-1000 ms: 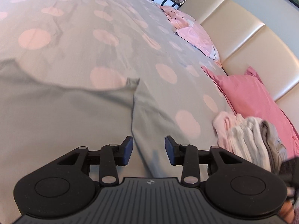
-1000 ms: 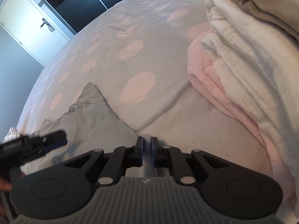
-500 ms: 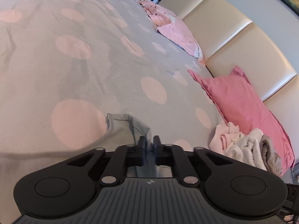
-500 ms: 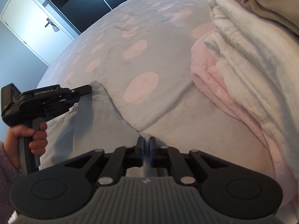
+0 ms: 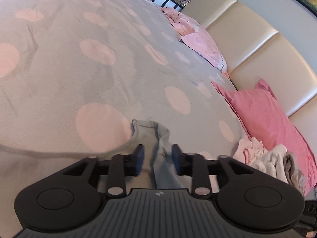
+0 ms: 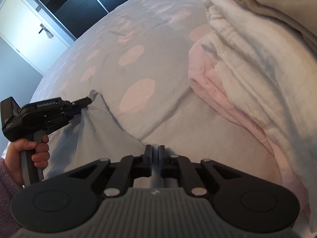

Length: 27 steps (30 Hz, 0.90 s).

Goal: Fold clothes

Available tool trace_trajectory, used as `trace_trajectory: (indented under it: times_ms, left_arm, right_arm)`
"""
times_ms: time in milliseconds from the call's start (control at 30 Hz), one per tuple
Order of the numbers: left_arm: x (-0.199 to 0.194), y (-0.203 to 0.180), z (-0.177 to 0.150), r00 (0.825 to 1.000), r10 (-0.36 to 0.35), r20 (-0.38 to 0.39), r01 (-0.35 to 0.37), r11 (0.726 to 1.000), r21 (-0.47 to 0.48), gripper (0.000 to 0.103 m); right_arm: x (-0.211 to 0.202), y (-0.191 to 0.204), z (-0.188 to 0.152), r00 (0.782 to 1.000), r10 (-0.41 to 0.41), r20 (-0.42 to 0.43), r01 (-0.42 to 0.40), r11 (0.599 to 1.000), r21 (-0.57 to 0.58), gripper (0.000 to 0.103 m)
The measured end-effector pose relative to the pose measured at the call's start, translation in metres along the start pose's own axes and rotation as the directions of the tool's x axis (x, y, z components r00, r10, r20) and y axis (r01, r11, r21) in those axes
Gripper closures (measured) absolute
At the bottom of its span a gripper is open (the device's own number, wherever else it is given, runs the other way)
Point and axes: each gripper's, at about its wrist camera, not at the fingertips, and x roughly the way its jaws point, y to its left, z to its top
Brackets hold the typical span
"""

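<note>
Evidently both grippers hold one edge of the grey garment (image 6: 93,136) lying on the spotted duvet (image 5: 95,73), ready to fold it. The right gripper (image 6: 155,154) pinches its corner tight, while the left gripper (image 5: 156,154), whose jaws have just been opening, stands apart with bunched fabric loose between them, beside the folded stack (image 6: 247,65).

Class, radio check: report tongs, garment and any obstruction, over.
Left tongs just reopened, grey garment loose between them. Right tongs shut on the garment's edge. Folded pile close on the right, not touching.
</note>
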Motion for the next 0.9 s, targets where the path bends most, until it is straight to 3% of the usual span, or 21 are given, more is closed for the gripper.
trace_trajectory:
  times_ms: [200, 400, 600, 900]
  left_arm:
    - [-0.047, -0.021, -0.036, 0.999, 0.048, 0.004, -0.048, 0.999, 0.025, 0.063]
    - [-0.098, -0.044, -0.094, 0.999, 0.014, -0.051, -0.011, 0.999, 0.047, 0.063]
    - [-0.138, -0.08, -0.161, 0.994, 0.028, -0.107, -0.012, 0.989, 0.151, 0.069]
    - [-0.171, -0.126, -0.257, 0.97, 0.03, -0.239, 0.027, 0.972, 0.232, 0.073]
  right_arm:
    - [-0.022, 0.015, -0.009, 0.999, -0.053, 0.007, 0.054, 0.992, -0.114, 0.069]
    - [-0.059, 0.028, -0.033, 0.999, -0.047, 0.006, 0.047, 0.972, -0.229, 0.069]
    - [-0.097, 0.025, -0.074, 0.999, -0.019, -0.036, 0.008, 0.963, -0.269, 0.07]
    - [-0.141, 0.021, -0.147, 0.991, -0.058, -0.118, 0.014, 0.94, -0.341, 0.07]
